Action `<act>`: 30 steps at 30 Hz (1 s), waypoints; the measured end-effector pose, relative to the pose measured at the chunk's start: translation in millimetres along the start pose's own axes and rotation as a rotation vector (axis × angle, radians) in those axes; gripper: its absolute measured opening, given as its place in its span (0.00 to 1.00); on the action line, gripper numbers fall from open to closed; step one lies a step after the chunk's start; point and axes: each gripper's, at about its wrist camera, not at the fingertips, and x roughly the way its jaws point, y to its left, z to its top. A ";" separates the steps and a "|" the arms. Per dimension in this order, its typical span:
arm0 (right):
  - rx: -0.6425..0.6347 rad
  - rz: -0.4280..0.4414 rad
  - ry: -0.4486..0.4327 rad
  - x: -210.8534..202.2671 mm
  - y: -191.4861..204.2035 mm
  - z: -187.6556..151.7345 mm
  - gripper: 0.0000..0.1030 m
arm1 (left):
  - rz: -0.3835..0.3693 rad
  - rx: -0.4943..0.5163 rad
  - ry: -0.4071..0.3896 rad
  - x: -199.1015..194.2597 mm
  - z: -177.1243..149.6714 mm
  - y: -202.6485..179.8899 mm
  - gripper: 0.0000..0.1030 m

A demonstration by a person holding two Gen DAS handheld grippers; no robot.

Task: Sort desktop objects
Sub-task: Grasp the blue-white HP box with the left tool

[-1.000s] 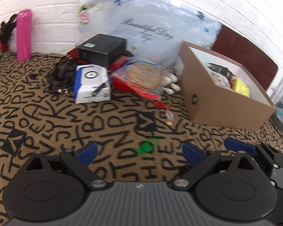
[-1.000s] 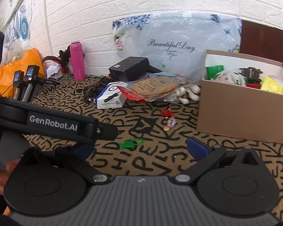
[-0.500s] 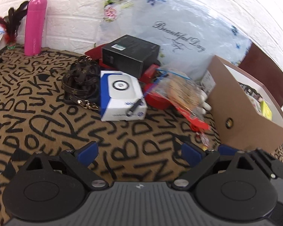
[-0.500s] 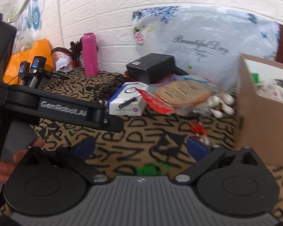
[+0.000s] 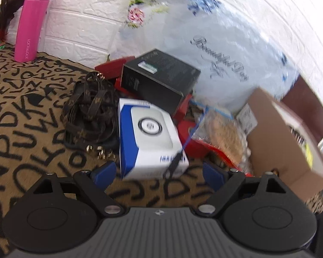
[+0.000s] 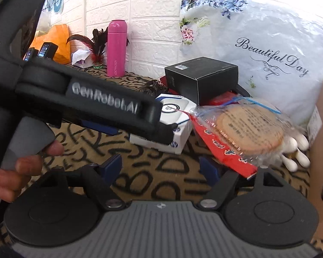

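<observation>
Left-wrist view, read from left to right. A pink bottle (image 5: 33,20) stood upright against the white brick wall at the upper left of the frame, apart from the clutter, probably parked there out of the way. Right of it, a tangle of brown patterned straps (image 5: 90,109) lay on the letter-printed cloth of the bench (image 5: 21,111), touching the left side of a blue-and-white box (image 5: 149,137) at centre frame. A black box (image 5: 159,79) rested behind and partly above it, on red packaging. Further right lay a clear bag holding a round flat item (image 5: 221,135), and at the right edge stood an open cardboard box (image 5: 280,142), judged to be the bin that receives sorted things. The left hand-held gripper (image 5: 158,169) held nothing; its blue pads were spread wide, one on each side of the near end of the blue-and-white box, a pose that suggested this box was the next item to be grasped. Whether the pads touched the box could not be told. Right-wrist view: the left hand-held gripper's body crossed the left of the frame toward the same box, with the person's fingers (image 6: 21,167) on its grip. The right hand-held gripper (image 6: 161,167) was likewise wide open and empty, low over bare cloth at lower centre, presumably kept back to leave the other room.
</observation>
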 end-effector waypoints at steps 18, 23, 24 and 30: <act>-0.073 -0.022 -0.024 28.6 4.2 9.4 0.46 | -0.021 -0.152 0.029 24.7 9.7 21.8 0.69; -0.072 -0.002 -0.018 20.2 2.3 12.3 0.44 | -0.009 -0.139 0.024 7.9 2.9 12.1 0.71; -0.076 0.003 -0.017 15.5 3.4 11.5 0.44 | -0.008 -0.133 0.029 3.7 0.3 10.0 0.72; -0.056 0.055 0.000 -19.2 9.2 0.9 0.44 | -0.006 -0.127 0.044 -25.2 -27.0 -3.8 0.75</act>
